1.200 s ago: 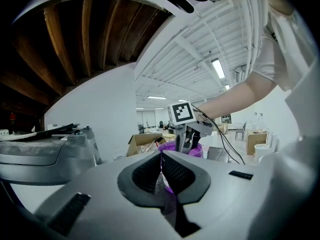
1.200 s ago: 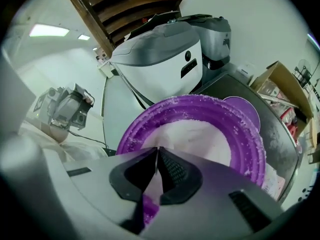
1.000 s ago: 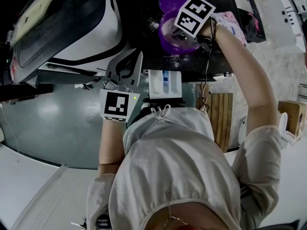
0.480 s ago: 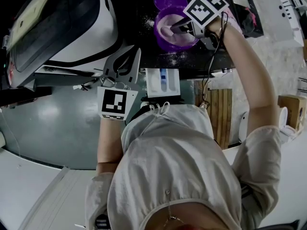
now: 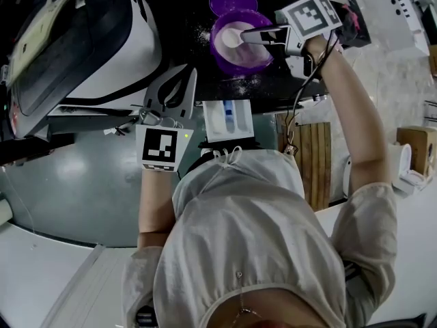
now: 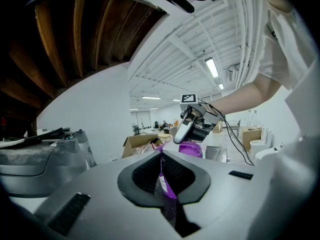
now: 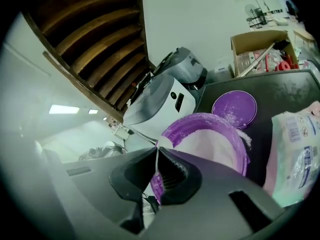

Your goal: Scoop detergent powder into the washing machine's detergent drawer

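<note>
My right gripper point(image 5: 254, 37) has its fingers pinched together on the thin handle of a small white plastic scoop point(image 5: 233, 38). The scoop's bowl is down at the pale powder in the round purple plastic tub point(image 5: 244, 60). The tub stands on the black tabletop point(image 5: 273, 84), with its flat purple lid point(image 5: 231, 1) just beyond it and a pink-and-white detergent bag point(image 7: 296, 144) to its right. The white detergent drawer point(image 5: 230, 118) stands pulled out below the table's near edge, well apart from the scoop. My left gripper point(image 6: 161, 155) sits just left of the drawer, fingers closed on a thin purple strip point(image 6: 165, 184); I cannot tell what it is. A bulky white-and-black appliance point(image 5: 102, 39) crowds the tabletop's left side.
</note>
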Demonstrator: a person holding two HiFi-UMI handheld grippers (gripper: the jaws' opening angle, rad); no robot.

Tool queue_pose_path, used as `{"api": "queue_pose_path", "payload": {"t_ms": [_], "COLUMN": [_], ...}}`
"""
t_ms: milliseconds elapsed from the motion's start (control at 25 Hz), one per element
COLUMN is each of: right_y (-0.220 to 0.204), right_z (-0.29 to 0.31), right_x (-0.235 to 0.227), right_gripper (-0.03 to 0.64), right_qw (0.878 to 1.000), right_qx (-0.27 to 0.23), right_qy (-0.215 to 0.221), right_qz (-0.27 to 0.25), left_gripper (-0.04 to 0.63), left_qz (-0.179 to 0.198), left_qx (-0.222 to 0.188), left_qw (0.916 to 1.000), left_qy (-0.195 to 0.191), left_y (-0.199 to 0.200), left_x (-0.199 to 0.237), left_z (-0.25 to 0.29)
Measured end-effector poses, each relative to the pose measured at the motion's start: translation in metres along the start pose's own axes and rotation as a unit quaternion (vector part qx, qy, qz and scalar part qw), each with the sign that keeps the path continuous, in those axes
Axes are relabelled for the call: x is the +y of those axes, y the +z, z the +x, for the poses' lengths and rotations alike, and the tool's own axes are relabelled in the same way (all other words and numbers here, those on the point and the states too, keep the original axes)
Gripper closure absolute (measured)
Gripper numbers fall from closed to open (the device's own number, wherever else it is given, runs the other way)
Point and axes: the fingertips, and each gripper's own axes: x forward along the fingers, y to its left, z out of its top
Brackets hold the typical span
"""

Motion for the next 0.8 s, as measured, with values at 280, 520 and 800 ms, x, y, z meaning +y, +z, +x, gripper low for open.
{"api": "queue_pose_path", "payload": {"t_ms": [280, 520, 800], "right_y": [0.002, -0.001, -0.028], "right_z": [-0.023, -0.033, -0.034], "right_x": [-0.001, 0.016, 0.039], "right_gripper": [0.603, 0.603, 0.603], "right_qw": [0.995, 0.984, 0.973], "right_qx": [-0.074, -0.127, -0.16], "right_qy": [0.027, 0.094, 0.136], "right_qz": [0.056, 0.083, 0.099], "left_gripper": [0.572, 0.572, 0.572], "left_qz": [-0.001, 0.0, -0.001], "left_qx": [0.003, -0.005, -0.018], "left_qw": [0.9999, 0.9999, 0.9996], "left_qy": [-0.01, -0.016, -0.023], "left_y": [0.0, 0.004, 0.008], "left_x": [-0.006, -0.01, -0.018], "left_z": [0.006, 0.005, -0.011]}}
